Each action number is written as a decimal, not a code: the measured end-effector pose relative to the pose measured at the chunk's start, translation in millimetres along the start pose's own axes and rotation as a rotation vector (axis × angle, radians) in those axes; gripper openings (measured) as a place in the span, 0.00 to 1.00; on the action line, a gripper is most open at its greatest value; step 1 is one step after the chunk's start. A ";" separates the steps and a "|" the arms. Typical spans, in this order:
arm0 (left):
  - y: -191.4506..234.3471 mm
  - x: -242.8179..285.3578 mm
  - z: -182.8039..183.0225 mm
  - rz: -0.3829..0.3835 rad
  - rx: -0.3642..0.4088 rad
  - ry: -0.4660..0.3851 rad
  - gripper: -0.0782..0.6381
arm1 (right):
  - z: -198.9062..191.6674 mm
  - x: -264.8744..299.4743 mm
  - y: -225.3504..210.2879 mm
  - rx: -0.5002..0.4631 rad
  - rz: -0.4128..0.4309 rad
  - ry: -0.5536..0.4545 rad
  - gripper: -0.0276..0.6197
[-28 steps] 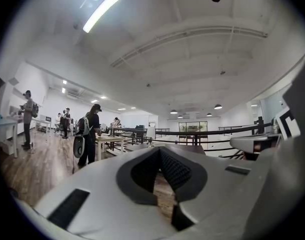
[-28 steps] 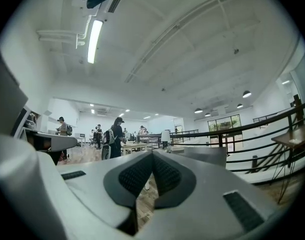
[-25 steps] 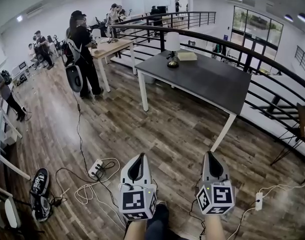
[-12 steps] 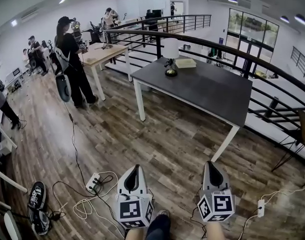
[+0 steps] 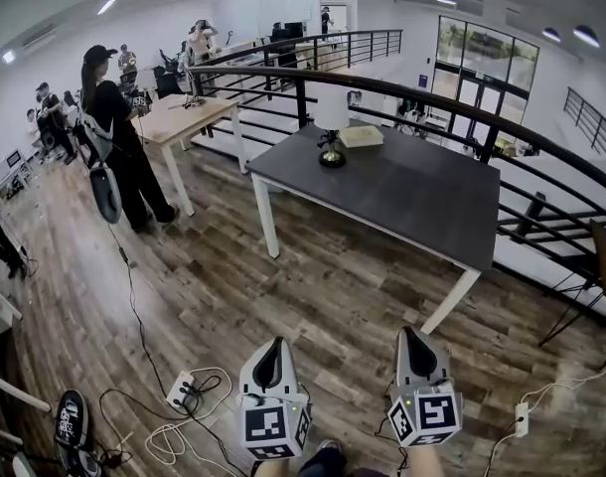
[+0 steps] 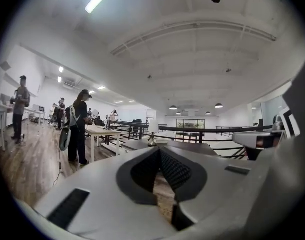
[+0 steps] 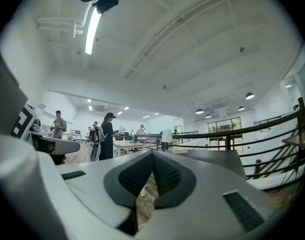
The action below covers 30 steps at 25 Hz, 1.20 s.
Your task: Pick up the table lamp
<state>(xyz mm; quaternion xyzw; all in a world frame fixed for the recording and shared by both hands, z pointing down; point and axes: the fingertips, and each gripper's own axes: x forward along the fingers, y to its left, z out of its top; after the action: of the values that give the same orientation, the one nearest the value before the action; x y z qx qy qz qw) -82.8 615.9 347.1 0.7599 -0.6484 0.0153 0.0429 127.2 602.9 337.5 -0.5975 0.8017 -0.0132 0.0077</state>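
Dark grey is the top of the table (image 5: 412,192), which stands on white legs far ahead on the brown wood floor (image 5: 283,286). The table lamp (image 5: 331,132) stands upright on the far left corner of this table. It has a white shade and a round shiny foot. A flat pale book (image 5: 363,136) lies just to the right of the lamp.

The left gripper (image 5: 274,347) is near, low down in the head view. Its jaws are pressed together and there is nothing between them. The right gripper (image 5: 410,336) is beside it, a little to the right. Its jaws are pressed together too, and it has hold of nothing. Both grippers point level toward the table and are well apart from it and from the lamp.

A black railing (image 5: 462,102) curves round behind the table. To the far left, a person in black clothes (image 5: 114,142) stands by a light wooden table (image 5: 179,117). On the near left floor lies a white power strip (image 5: 182,393) with loose cables (image 5: 174,440) round it.
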 end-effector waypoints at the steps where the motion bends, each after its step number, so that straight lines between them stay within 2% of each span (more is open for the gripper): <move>1: 2.7 6.3 0.1 -0.006 0.002 0.002 0.12 | -1.9 6.9 1.0 0.001 -0.001 0.000 0.03; 15: 27.2 82.3 -0.3 -0.017 0.000 0.010 0.12 | -6.9 89.0 -4.6 0.002 -0.009 0.024 0.03; 30: 17.3 219.1 6.6 0.017 0.010 0.015 0.12 | -14.4 219.0 -71.6 0.015 0.038 0.040 0.03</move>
<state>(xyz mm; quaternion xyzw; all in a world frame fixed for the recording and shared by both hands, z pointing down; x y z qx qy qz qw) -65.3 397.0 358.6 0.7544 -0.6545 0.0246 0.0435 132.8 372.8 354.8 -0.5816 0.8129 -0.0309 -0.0036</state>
